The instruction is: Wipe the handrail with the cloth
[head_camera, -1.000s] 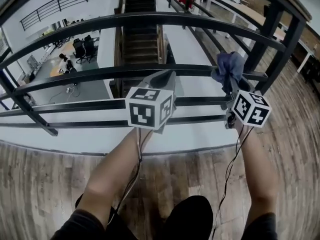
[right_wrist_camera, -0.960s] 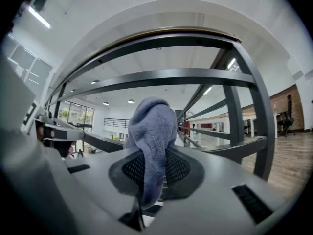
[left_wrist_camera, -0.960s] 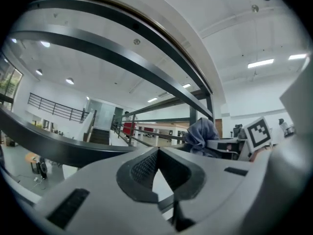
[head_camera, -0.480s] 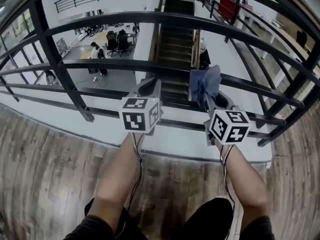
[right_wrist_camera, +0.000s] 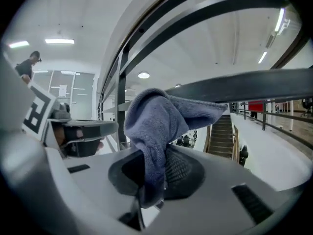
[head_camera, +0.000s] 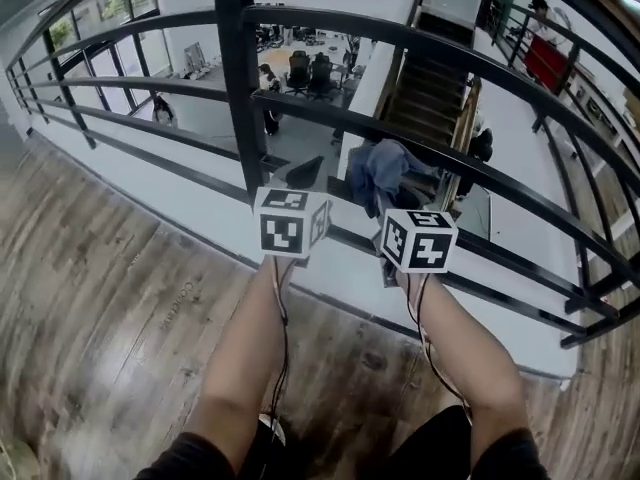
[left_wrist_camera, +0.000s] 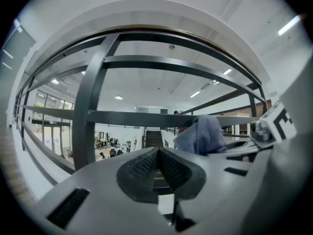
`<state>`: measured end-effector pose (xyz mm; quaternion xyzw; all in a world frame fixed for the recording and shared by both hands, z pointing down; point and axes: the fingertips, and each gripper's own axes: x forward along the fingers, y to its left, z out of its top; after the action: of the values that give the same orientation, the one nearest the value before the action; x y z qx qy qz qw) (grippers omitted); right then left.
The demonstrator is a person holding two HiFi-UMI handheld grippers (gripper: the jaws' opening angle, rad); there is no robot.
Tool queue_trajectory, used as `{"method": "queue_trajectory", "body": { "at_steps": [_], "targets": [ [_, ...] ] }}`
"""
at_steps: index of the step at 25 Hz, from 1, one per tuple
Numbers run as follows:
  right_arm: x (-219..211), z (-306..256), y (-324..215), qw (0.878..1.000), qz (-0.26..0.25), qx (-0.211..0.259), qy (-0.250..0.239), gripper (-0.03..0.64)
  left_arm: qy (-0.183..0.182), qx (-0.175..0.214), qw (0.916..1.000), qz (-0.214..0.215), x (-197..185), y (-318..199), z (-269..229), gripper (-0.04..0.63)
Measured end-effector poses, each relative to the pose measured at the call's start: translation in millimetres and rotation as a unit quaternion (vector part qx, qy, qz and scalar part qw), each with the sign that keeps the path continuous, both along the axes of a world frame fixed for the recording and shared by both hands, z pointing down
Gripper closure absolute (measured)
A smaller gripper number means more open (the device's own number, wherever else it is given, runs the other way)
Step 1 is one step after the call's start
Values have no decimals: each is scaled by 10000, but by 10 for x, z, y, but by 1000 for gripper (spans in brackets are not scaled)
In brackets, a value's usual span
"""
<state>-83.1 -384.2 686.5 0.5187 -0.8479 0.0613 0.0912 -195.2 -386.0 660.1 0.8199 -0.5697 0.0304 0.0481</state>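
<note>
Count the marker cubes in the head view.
2. The left cube sits on the left gripper; the right cube sits on the right gripper, which holds the cloth.

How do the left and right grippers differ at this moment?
The left gripper has its jaws shut on nothing; the right gripper is shut on the blue cloth. In the head view, the left gripper sits nearer the upright post, the right gripper further from it. Both point at the railing, side by side.

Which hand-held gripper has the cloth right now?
The right hand-held gripper: its jaws pinch the blue cloth, while the left hand-held gripper is shut on nothing.
</note>
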Motion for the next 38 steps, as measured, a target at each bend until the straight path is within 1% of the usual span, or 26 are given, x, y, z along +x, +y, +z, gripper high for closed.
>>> {"method": "queue_trajectory", "body": {
  "at_steps": [3, 6, 9, 14, 17, 19, 22, 28, 33, 38],
  "targets": [
    [-504, 176, -248, 9999, -24, -167, -18, 560, -154, 67, 9993, -323, -481, -26, 82, 592],
    [-955, 320, -477, 9994, 9, -338, 56, 560, -128, 57, 9983, -558, -944, -56, 111, 592],
    [-1332, 451, -658, 9989, 73, -398, 227, 560, -91, 90, 9977, -664, -1308, -60, 127, 592],
    [-1814, 575, -872, 9980, 147, -461, 414, 560, 119, -200, 9956, -904, -1780, -90, 285, 592],
    [-1930, 637, -948, 9966, 203, -518, 608, 560, 306, -199, 9945, -980, -1903, -113, 344, 592],
    [-1943, 681, -971, 9957, 277, -547, 690, 560, 337, -186, 9943, -999, -1936, -124, 378, 592],
    [-1934, 697, -959, 9953, 300, -472, 786, 560, 323, -217, 9943, -995, -1912, -151, 450, 592],
    [-1741, 657, -945, 9959, 290, -303, 806, 560, 210, -300, 9964, -762, -1590, -295, 533, 592],
    [-1318, 652, -811, 9936, 438, -83, 1039, 560, 294, -127, 9984, -456, -1256, -245, 370, 592],
    [-992, 651, -716, 9923, 668, -53, 1041, 560, 248, -21, 9986, -457, -1059, -257, 324, 592]
  ]
}}
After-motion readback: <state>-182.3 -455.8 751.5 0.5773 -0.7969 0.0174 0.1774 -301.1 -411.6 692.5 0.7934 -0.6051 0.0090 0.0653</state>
